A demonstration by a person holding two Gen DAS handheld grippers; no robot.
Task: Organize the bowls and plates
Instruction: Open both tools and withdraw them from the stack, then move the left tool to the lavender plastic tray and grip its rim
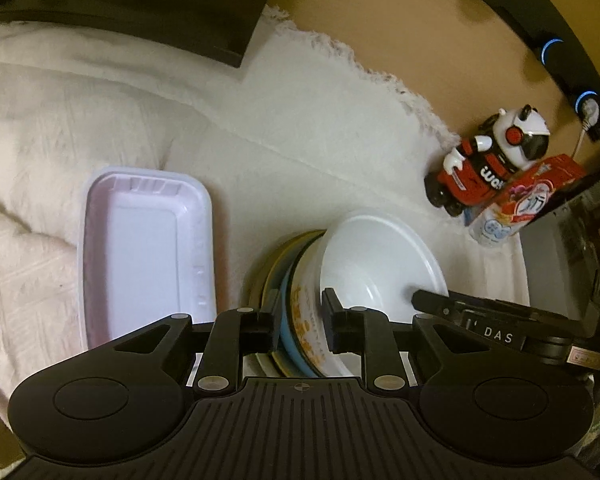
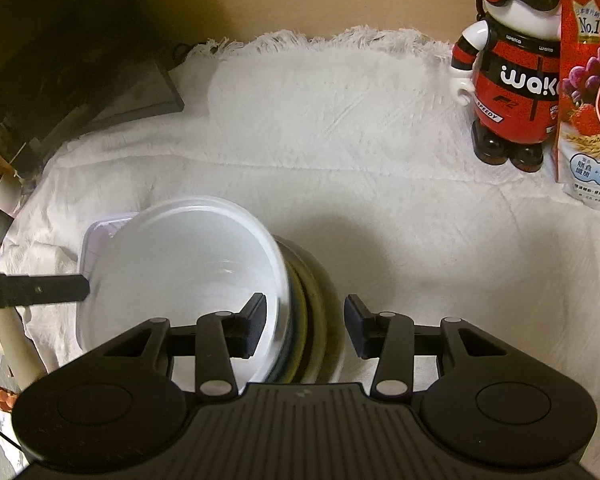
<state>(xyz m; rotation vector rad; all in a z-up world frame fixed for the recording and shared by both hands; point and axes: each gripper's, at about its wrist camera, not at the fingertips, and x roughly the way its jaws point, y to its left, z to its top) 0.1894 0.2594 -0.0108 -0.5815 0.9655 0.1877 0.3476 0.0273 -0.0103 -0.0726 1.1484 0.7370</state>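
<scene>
Red "wako" figure [image 2: 508,76] stands; both claws [image 1: 300,320] [image 2: 306,328] clamp tilted bowls [image 2: 188,264].

On the cloth [image 2: 340,128], the bowl [image 2: 188,256] sits nested on a stack of dishes [image 2: 312,320], with the tray [image 1: 148,248] just beside it on the left. Over at the cloth's far right corner, the toy figure [image 2: 504,80] stands just left of the cereal bag [image 2: 592,92].

A white fringed cloth [image 2: 340,128] covers the surface. On it lie a white rectangular tray [image 1: 148,248] toward the left side, a panda figurine [image 2: 508,72] and a red cereal packet [image 2: 588,92] standing side by side at the far right corner, and a dark flat object [image 1: 140,0] at the far left edge.
</scene>
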